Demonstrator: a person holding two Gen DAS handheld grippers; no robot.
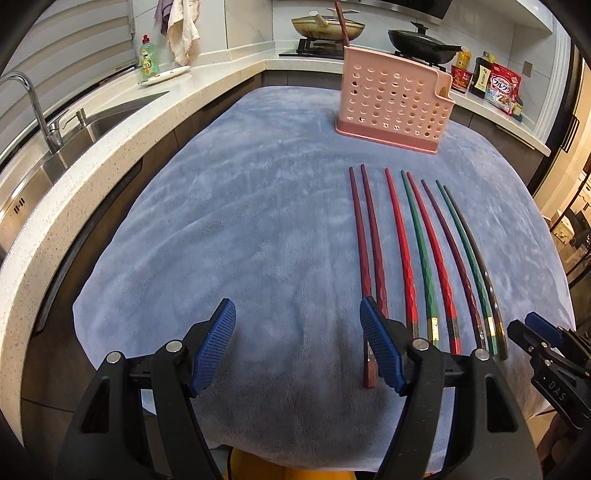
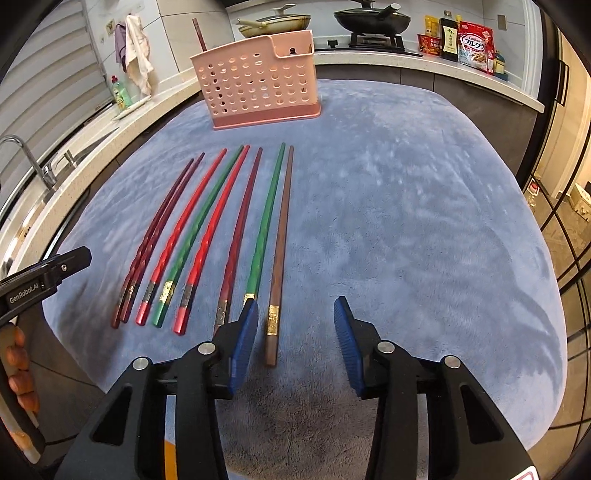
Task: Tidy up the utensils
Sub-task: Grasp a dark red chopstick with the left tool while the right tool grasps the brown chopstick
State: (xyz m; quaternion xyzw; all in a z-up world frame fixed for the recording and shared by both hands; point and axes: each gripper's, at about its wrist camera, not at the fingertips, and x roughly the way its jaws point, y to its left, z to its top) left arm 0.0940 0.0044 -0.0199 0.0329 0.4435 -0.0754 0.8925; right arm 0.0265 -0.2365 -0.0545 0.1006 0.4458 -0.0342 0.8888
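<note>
1. Starting at the left, our left tool (image 1: 297, 341) hangs released over bare blue cloth (image 1: 221, 221), gripping nothing; its right finger (image 1: 380, 347) sits just over the butt ends of the two dark red chopsticks (image 1: 364, 236), the leftmost of the row

2. The eight chopsticks (image 2: 207, 229) lie side by side on the desk, tips pointing far, butts near, none yet lifted; we judge the task barely begun, though one dark stick (image 2: 199, 33) already stands in the pink holder (image 2: 258, 77) at the far middle of the cloth

3. Our right tool (image 2: 295, 332) is likewise released and empty, its fingers straddling the butt of the brown chopstick (image 2: 280, 240), the rightmost one, with the green chopstick (image 2: 264, 229) just beside its left finger

4. The next move, we reckon, calls for lowering and closing on one thin stick without dragging its neighbour, since the sticks lie close

5. Right of the row the cloth is open, giving free room; the near edge is close under the butts, and the path to the holder looks clear
</note>
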